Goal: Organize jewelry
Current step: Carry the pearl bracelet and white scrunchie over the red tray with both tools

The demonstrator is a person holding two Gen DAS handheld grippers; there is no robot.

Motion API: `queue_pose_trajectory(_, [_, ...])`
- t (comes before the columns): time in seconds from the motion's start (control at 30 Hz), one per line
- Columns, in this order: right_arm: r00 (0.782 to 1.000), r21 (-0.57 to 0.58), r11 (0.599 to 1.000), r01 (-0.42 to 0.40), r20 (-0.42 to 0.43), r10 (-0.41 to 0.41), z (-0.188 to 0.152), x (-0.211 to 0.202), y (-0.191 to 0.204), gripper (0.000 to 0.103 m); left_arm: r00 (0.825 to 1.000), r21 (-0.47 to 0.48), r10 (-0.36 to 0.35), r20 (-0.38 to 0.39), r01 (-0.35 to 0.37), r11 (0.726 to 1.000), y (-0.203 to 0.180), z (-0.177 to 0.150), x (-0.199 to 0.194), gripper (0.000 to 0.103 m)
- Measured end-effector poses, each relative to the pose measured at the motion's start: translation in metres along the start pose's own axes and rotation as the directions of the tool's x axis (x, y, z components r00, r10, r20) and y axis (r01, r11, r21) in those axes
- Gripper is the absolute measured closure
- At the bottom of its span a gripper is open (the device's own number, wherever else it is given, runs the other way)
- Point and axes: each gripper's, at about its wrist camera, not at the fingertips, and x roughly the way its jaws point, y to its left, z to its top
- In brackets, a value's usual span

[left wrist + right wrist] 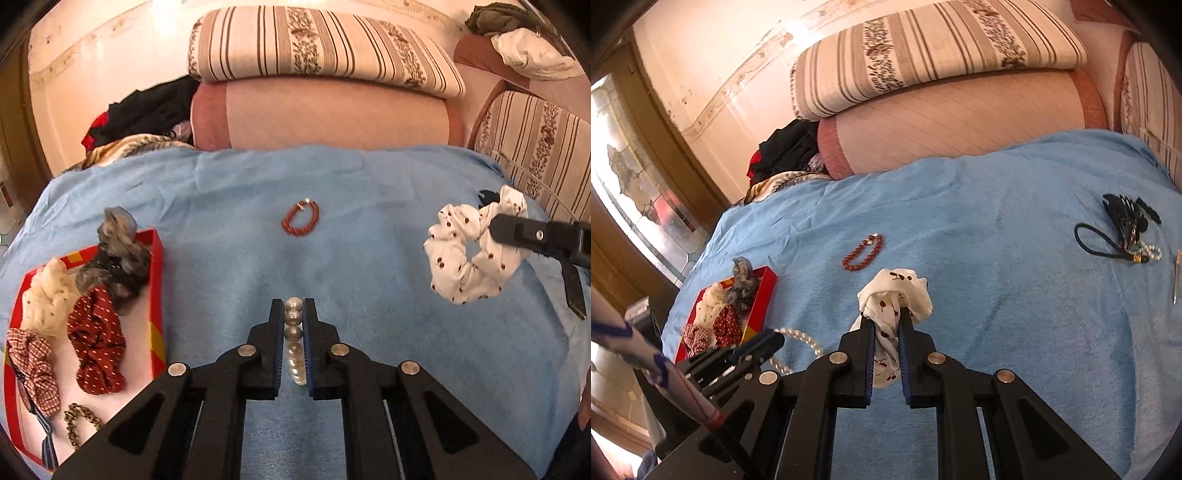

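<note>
My left gripper (294, 306) is shut on a pearl bracelet (294, 334) just above the blue blanket (369, 258); it also shows in the right wrist view (799, 338). My right gripper (884, 314) is shut on a white scrunchie with dark red spots (895, 295) and holds it above the blanket; the scrunchie also shows in the left wrist view (465, 254). A red bead bracelet (300, 218) lies on the blanket ahead. A red box (157, 295) at the left holds several scrunchies (96, 339) and a gold chain (79, 421).
A black hair tie, black clips and a small pearl piece (1126, 229) lie on the blanket at the far right. Cushions (321, 44) and a bolster (332, 114) line the back. A pile of dark clothes (147, 110) sits back left.
</note>
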Motion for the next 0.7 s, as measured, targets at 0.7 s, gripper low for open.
queue_pose_trajectory(0.7, [1.0,-0.107,0.994,-0.003,0.007,0.004,-0.009,0.003,0.037,0.09,0.994,-0.042,0.029,0.103,-0.025,0.999,0.023,0.016,-0.039,0.094])
